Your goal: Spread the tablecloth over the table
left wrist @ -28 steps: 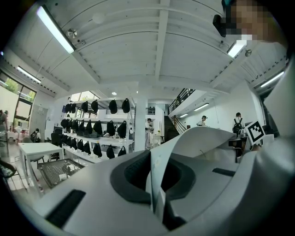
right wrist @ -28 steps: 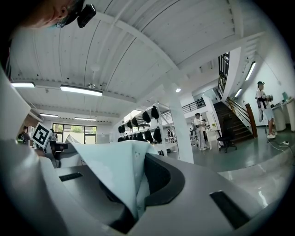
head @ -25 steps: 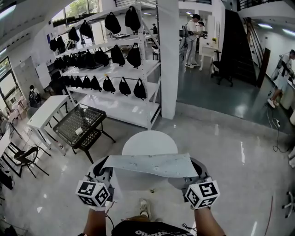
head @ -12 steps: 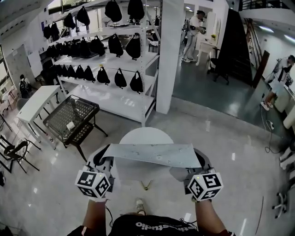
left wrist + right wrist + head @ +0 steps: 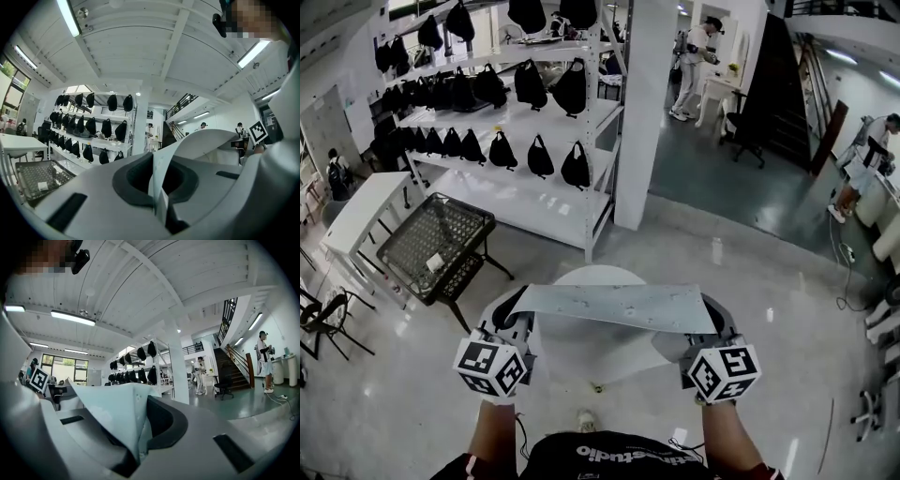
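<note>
Round white table (image 5: 586,275) now lies closer, more of it hidden beneath the taut tablecloth (image 5: 619,307). Left gripper (image 5: 512,319) and right gripper (image 5: 717,328) point level, wide apart, jaws clamped on the cloth's corners.

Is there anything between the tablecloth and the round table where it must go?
Nothing visible. The tablecloth is held stretched over the table, and the part of the tabletop that shows is bare.

Glossy grey floor (image 5: 412,412), white shelving (image 5: 534,202), white pillar (image 5: 642,112)
</note>
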### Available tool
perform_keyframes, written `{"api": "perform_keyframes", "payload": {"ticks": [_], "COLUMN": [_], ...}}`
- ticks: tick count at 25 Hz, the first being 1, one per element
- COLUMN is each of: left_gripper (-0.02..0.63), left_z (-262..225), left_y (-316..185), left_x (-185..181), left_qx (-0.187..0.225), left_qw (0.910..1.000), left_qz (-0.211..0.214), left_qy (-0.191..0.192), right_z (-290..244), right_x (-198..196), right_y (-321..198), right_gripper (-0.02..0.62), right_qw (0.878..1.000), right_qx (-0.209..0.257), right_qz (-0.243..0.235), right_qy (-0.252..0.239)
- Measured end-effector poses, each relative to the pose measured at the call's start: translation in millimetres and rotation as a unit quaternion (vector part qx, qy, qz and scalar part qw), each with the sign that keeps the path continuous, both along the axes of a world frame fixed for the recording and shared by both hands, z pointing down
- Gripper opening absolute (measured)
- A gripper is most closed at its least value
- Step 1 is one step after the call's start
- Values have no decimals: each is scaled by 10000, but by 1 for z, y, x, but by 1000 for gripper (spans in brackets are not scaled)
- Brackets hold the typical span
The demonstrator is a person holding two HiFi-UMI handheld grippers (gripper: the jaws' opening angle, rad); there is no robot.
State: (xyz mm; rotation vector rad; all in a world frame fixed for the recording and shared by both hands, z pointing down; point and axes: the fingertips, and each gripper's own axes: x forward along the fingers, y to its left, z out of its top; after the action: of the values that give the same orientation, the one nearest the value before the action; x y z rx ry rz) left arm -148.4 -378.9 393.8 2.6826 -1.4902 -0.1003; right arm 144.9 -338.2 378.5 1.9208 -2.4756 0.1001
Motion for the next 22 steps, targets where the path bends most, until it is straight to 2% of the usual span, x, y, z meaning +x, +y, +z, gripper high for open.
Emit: {"api": "perform_keyframes", "payload": {"ticks": [13,22], "left_gripper": [18,18], "left_z": [-10,-16], "left_y": [-70,-102], "left_x": [-10,5], "left_qx": [149,251], "left_qw": [9994,9995], "left_qz": [295,201], "left_qy": [45,64], "right_z": [-9,-11], "right_x": [-12,2], "right_y": [-54,-80], "right_gripper": [26,26], "right_qw": [9995,9992], "right_qx": [14,44], "right_qz": [263,259], "right_qy": [156,290]}}
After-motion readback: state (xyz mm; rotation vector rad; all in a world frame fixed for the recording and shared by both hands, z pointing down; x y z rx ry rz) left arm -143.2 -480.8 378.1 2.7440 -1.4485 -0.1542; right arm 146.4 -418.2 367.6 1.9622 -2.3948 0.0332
